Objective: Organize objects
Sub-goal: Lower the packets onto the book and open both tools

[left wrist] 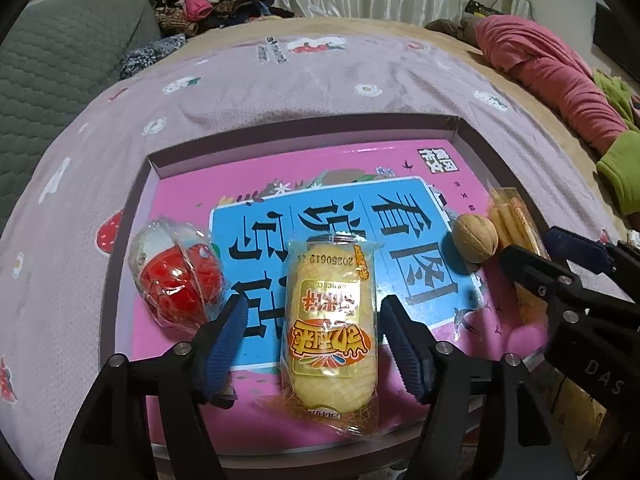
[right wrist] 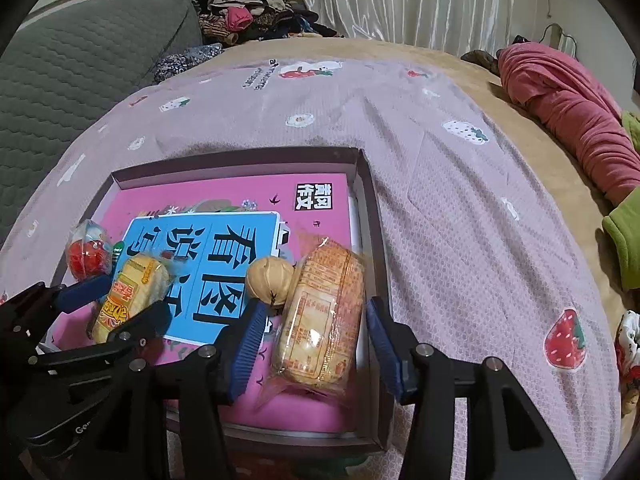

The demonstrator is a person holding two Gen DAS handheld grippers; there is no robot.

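A shallow brown box (left wrist: 304, 132) (right wrist: 240, 158) lies on the bed with a pink and blue book (left wrist: 180, 208) (right wrist: 240, 188) flat inside it. On the book rest a red item in clear plastic (left wrist: 180, 280) (right wrist: 86, 256), a yellow snack packet (left wrist: 330, 336) (right wrist: 136, 280), a walnut (left wrist: 475, 240) (right wrist: 270, 276) and an orange biscuit packet (left wrist: 508, 212) (right wrist: 320, 320). My left gripper (left wrist: 316, 308) (right wrist: 134, 298) straddles the yellow packet, open, with gaps on both sides. My right gripper (right wrist: 316, 306) (left wrist: 532, 246) is open around the orange packet, pads just clear of it.
The box sits on a mauve strawberry-print bedspread (left wrist: 320, 76). A grey quilted cushion (left wrist: 60, 60) and a clothes pile (left wrist: 208, 4) lie at the back left. A pink garment (left wrist: 540, 64) and a green one (left wrist: 620, 176) lie on the right.
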